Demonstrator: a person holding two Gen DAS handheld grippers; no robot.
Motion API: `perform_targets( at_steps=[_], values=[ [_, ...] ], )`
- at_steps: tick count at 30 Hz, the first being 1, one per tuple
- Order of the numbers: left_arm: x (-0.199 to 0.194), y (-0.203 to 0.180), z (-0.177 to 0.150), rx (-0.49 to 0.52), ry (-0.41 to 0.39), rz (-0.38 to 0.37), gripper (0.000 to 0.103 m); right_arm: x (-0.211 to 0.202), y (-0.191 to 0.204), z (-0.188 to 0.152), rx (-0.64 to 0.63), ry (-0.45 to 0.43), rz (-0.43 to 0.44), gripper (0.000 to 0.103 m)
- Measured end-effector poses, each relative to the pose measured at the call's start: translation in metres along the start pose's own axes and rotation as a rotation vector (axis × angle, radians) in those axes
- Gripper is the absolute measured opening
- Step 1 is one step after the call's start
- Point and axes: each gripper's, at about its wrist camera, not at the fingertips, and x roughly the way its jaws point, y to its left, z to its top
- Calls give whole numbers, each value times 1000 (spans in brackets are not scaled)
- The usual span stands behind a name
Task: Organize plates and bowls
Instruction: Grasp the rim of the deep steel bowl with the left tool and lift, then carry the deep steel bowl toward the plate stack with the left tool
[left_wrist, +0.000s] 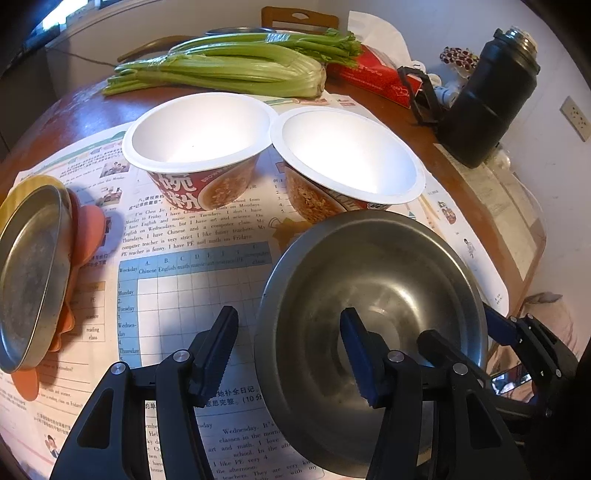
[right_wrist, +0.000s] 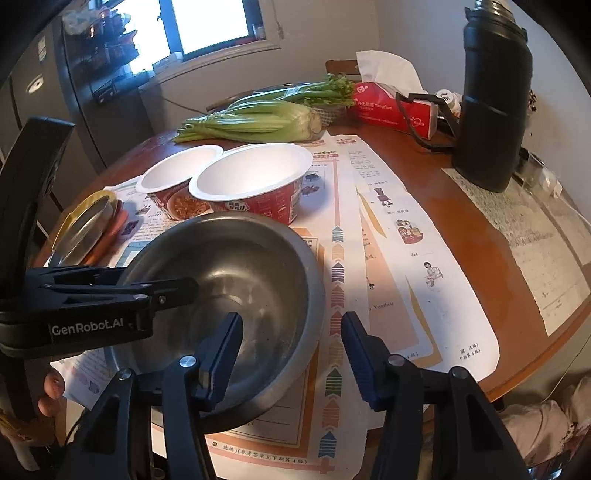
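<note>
Steel bowl (left_wrist: 373, 332) sits on the papers (left_wrist: 177, 295) at the near table edge, in front of two paper bowls (left_wrist: 199, 129). Both grippers straddle its rim from opposite sides: the left gripper (left_wrist: 291, 339) on its left wall, the right gripper (right_wrist: 291, 347) on its right wall. Neither pair of jaws looks clamped; no pad visibly presses the metal.
</note>
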Motion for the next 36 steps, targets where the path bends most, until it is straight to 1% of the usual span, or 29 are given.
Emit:
perform_targets(
  at_steps=[6,10,13,15,26,33,36],
  values=[
    [1,-4,0,12,-6,26,59,1,10,-2,-26,12,38,54],
    [1,-4,-1,5,-7,24,59,0,15,-2,-38,11,39,54],
    [1,-7,-2,8,-4,15,56,0,15,-1,-12,17,56,54],
    [0,-6,-2,7,-2,13,54,-1,16,-1,3,18,87,54],
    [-7,-3,-6,0,-8,9,54,-4,21,-1,-9,7,76,55],
    [-18,7,-11,-15,-28,2,54,-9,31,-1,-23,-7,90,55],
    [-29,13,-15,-25,-50,-14,54,-13,38,-1,-33,-21,104,55]
  ],
)
